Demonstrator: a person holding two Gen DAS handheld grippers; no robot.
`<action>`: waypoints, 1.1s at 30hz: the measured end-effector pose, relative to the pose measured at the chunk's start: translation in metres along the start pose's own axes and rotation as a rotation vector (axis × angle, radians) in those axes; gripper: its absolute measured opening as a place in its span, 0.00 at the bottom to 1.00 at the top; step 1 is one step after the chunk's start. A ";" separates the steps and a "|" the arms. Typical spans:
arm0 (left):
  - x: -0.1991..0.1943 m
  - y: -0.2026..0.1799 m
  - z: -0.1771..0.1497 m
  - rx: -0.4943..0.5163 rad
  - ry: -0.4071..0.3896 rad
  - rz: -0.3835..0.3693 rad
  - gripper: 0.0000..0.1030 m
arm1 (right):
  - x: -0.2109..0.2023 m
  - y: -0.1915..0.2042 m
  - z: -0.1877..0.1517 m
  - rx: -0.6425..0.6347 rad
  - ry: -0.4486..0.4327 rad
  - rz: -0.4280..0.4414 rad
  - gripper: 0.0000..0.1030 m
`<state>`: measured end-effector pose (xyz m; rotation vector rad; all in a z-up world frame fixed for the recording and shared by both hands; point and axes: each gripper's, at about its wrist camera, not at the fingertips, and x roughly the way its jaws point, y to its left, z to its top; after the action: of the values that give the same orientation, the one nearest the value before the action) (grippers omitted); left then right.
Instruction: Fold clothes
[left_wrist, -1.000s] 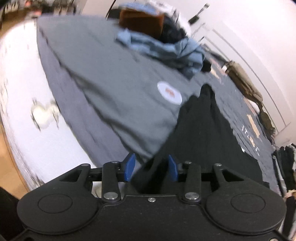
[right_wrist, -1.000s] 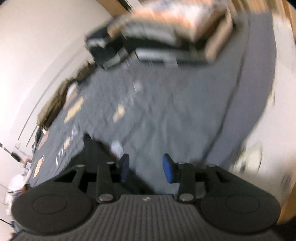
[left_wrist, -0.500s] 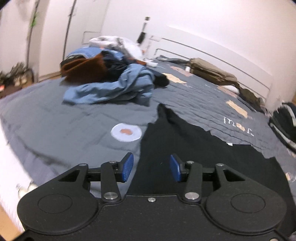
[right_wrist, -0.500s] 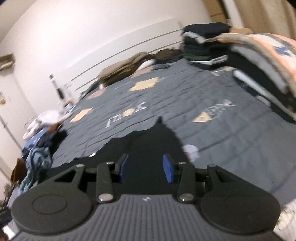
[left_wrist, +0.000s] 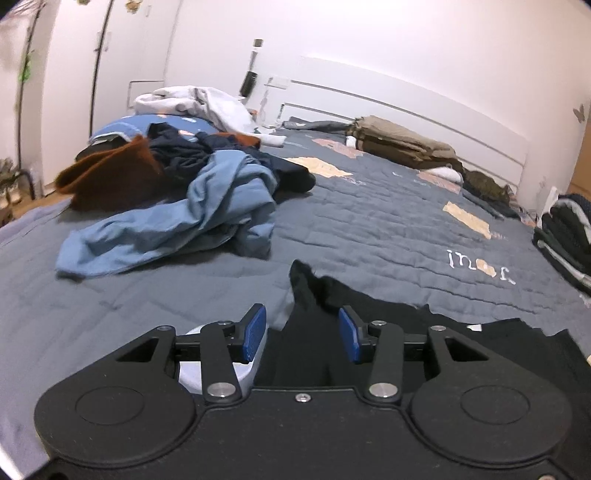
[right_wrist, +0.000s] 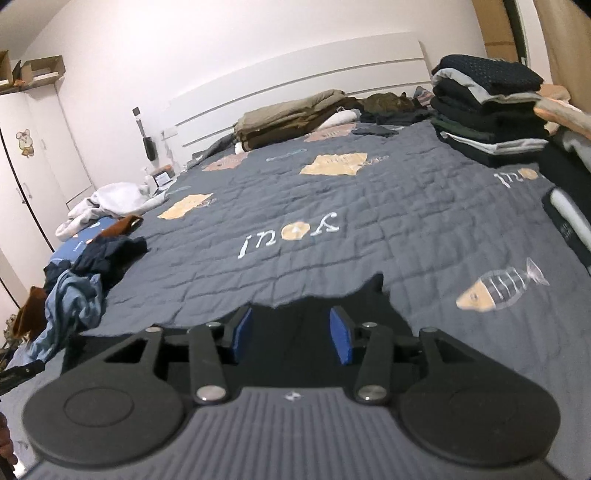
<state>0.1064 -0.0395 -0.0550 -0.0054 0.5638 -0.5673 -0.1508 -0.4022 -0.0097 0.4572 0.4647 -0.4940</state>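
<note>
The black garment (left_wrist: 373, 332) lies flat on the bed (left_wrist: 369, 229), right under and ahead of both grippers; spread so, its edges can be got at for a fold. The left gripper (left_wrist: 302, 338) is wide, holding nothing; so is the right gripper (right_wrist: 291, 334); a cloth peak rises just ahead of each. Loose clothes (left_wrist: 177, 206) lie ahead-left, a folded stack (right_wrist: 487, 110) ahead-right, apart to keep sorted.

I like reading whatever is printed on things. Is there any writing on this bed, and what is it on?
"you!", seen upside down with a round patch as the "o": stitched on the grey quilt.
A second copy near the folded stack: cut off, only partly readable.
Small marks on the tan patch: too small to read.
</note>
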 end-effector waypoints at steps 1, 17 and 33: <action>0.007 -0.001 0.003 0.009 0.000 -0.002 0.38 | 0.007 -0.001 0.003 -0.002 0.010 0.001 0.44; 0.065 -0.010 0.008 0.182 0.030 -0.001 0.33 | 0.073 -0.024 0.012 -0.031 0.106 -0.011 0.46; 0.065 -0.003 0.031 0.071 -0.141 0.011 0.08 | 0.080 -0.028 0.005 0.036 0.120 0.014 0.47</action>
<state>0.1660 -0.0791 -0.0606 0.0245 0.4057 -0.5708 -0.1021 -0.4542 -0.0556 0.5267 0.5679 -0.4635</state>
